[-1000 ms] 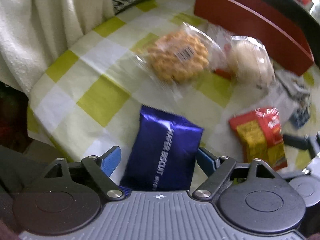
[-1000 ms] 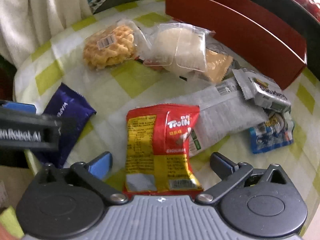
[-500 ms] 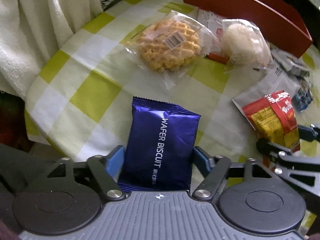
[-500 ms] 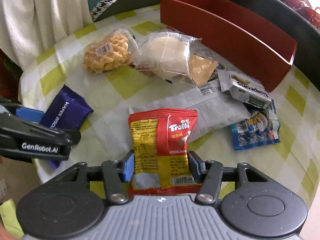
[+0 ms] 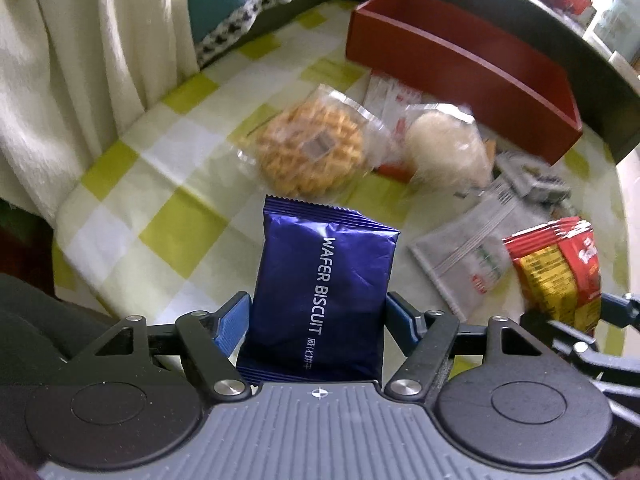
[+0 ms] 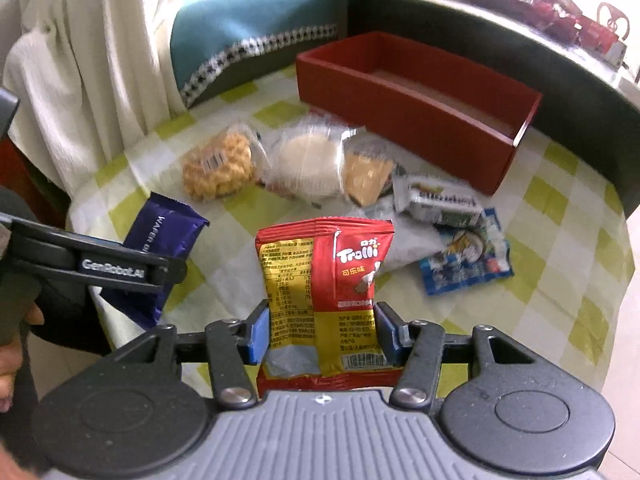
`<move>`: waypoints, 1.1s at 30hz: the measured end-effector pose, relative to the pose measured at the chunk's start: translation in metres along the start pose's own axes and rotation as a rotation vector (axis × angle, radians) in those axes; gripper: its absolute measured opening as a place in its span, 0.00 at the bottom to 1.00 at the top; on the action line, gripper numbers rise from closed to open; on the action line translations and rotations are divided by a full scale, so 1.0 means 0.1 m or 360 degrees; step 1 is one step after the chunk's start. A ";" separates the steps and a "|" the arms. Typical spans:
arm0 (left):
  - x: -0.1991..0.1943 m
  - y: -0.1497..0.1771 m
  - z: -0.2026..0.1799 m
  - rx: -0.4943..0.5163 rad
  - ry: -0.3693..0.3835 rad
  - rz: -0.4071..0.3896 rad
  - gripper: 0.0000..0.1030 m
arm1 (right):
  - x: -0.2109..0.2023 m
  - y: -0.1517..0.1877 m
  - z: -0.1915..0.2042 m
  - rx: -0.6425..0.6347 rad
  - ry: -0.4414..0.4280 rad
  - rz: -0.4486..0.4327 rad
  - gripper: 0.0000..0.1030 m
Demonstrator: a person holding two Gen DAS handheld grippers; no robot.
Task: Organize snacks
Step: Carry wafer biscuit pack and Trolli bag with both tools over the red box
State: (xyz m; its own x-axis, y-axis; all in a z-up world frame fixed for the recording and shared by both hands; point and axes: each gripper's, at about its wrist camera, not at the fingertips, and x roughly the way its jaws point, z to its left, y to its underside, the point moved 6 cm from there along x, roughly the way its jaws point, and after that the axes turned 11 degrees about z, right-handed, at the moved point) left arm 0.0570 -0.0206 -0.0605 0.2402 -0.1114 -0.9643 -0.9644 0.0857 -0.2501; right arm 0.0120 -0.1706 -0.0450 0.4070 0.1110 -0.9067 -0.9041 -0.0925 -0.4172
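Blue foil wafer-biscuit pack (image 5: 320, 300): pinched at its lower sides between the blue pads of the left gripper (image 5: 316, 320), top edge standing free above the green-and-white checked tablecloth (image 5: 132, 216). A second ago that gripper sat wider around the pack with it flat on the cloth; now the pads press on it and it is off the surface.

Red-and-yellow Trolli gummy bag (image 6: 324, 292): same story on the right gripper (image 6: 320, 334). It went from fully spread to clamped on the bag's lower half, and the bag now hangs upright clear of the cloth, uncovering the white printed sachet (image 6: 408, 248) it lay on.

So both picks look done, one snack per gripper, both lifting at once.

Target is presumably the long red open box (image 6: 420, 120) at the far edge, which looks empty as far as the view shows. It's well apart from both held packs.

Still loose on the cloth between grippers and box:
- round waffle in clear wrap (image 6: 218, 168)
- pale round cake in clear wrap (image 6: 308, 164)
- yellow-brown wedge snack (image 6: 366, 174)
- silver-grey packet (image 6: 440, 200)
- blue-and-white packet (image 6: 466, 258)

Next step, by my read: carry both over the pile and drop them in the box. Grip is low on both packs, so the tops may flop in transit.
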 end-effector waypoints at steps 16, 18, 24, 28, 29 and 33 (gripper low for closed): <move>-0.11 -0.92 -0.52 0.0073 0.0098 -0.0178 0.75 | -0.06 -0.64 -0.44 0.0190 -0.0038 -0.0164 0.53; -0.07 -1.04 -0.57 0.0070 0.0116 -0.0177 0.75 | -0.03 -0.73 -0.51 0.0204 -0.0037 -0.0175 0.53; -0.06 -1.38 -0.76 0.0082 0.0161 -0.0211 0.75 | -0.02 -1.03 -0.71 0.0242 -0.0038 -0.0227 0.53; -0.10 -1.66 -0.92 0.0115 0.0152 -0.0275 0.75 | -0.02 -1.26 -0.86 0.0260 -0.0004 -0.0273 0.53; -0.11 -1.73 -0.96 0.0128 0.0139 -0.0296 0.75 | -0.01 -1.31 -0.89 0.0267 0.0005 -0.0278 0.53; -0.08 -1.99 -1.11 0.0169 0.0111 -0.0337 0.75 | 0.05 -1.53 -1.09 0.0305 0.0040 -0.0297 0.53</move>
State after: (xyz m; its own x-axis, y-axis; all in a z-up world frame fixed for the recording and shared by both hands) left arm 0.2347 -0.1469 0.0061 0.4240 -0.2057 -0.8820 -0.8755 0.1564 -0.4573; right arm 0.1665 -0.2641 0.0071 0.5699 0.0835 -0.8175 -0.8203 0.1169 -0.5599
